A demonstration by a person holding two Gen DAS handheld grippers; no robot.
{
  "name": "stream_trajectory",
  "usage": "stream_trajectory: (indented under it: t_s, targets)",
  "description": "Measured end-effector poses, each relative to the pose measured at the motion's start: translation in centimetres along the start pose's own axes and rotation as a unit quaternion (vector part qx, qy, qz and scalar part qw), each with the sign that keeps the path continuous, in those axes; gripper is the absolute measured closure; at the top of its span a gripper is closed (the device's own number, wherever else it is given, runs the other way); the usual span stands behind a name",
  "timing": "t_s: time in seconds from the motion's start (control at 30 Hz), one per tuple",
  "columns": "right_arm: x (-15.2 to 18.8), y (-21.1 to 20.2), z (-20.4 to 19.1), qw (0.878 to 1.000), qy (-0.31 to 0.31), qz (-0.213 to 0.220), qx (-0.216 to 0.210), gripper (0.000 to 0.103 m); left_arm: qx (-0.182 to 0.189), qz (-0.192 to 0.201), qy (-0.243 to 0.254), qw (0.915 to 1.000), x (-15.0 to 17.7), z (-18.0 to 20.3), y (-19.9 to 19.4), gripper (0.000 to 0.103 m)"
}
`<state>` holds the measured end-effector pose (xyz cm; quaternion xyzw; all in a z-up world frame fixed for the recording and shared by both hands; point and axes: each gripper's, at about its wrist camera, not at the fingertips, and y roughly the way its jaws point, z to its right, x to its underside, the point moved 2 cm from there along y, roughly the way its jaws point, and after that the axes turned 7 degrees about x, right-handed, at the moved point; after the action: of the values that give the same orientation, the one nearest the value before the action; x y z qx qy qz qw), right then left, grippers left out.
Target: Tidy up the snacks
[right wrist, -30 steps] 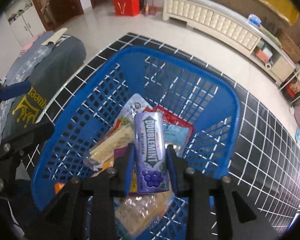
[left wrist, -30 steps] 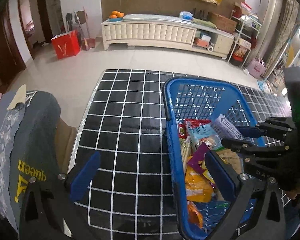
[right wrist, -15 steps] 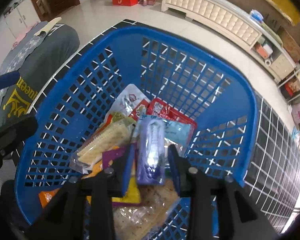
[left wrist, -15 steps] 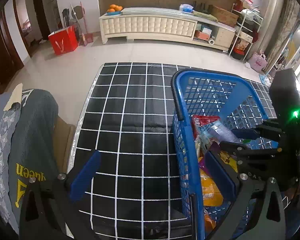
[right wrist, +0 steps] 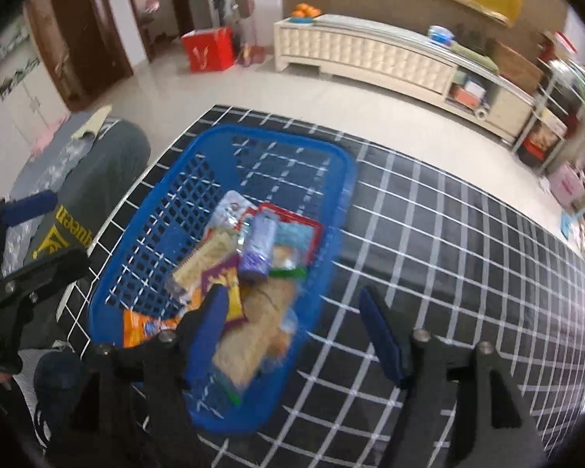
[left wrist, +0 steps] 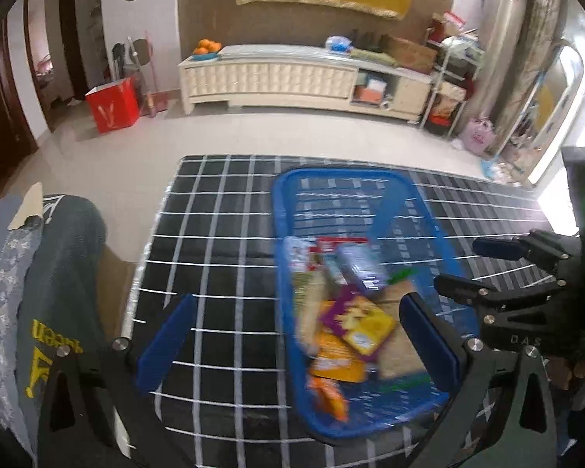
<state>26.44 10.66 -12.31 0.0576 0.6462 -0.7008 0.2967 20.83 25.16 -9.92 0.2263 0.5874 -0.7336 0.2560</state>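
My right gripper point(right wrist: 292, 331) hangs above the near end of the blue plastic lattice basket point(right wrist: 167, 210). Its jaws have just been opening and now stand well apart, with nothing between the blue pads. I take it the spread is deliberate: the release is made, and wide jaws will not snag a wrapper.

My left gripper point(left wrist: 296, 343) is also spread wide and empty. One pad sits over the black tablecloth with the white grid point(left wrist: 222, 234) to the basket's left, the other over the basket's near right corner. It is carrying nothing, so I judge it is only waiting beside the basket.

Inside the basket, the purple Doublemint gum packet point(right wrist: 258, 247) lies on top of the heap, about the middle, lengthwise along the basket. Just nearer than it lies a tan cracker packet in clear wrap point(right wrist: 253, 331), to its left a purple-and-yellow pouch point(right wrist: 222, 284), and at the basket's near left corner an orange snack bag point(right wrist: 140, 325). Behind the gum, a red-edged packet point(right wrist: 292, 220) leans toward the far wall. The snacks are loosely piled, which suits a basket meant only to gather them.

Far beyond the basket, across the pale floor, stands a long cream cabinet point(right wrist: 370, 54), with a red paper bag point(right wrist: 208, 48) off to its left.
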Motion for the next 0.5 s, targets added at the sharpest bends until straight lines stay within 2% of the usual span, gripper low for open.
stream_trajectory:
  t_s: [0.13,0.27,0.37,0.5]
  targets:
    - [2.3,-4.0,2.4,0.999,0.021,0.027,0.018,0.024,0.003,0.011,0.023,0.9997,1.0,3.9,-1.8,0.000]
    - [4.5,-7.7,4.1,0.997,0.027,0.064,0.035,0.013,0.014,0.017,0.037,0.9991,1.9,7.4,-3.2,0.000]
    - [6.1,-10.3,5.0,0.994,0.028,0.093,0.050,0.009,0.016,0.033,0.053,0.9979,2.7,10.3,-4.7,0.000]
    - [8.2,-13.5,6.4,0.989,0.039,0.129,0.064,0.006,0.040,0.050,0.059,0.9962,3.9,12.7,-6.7,0.000]
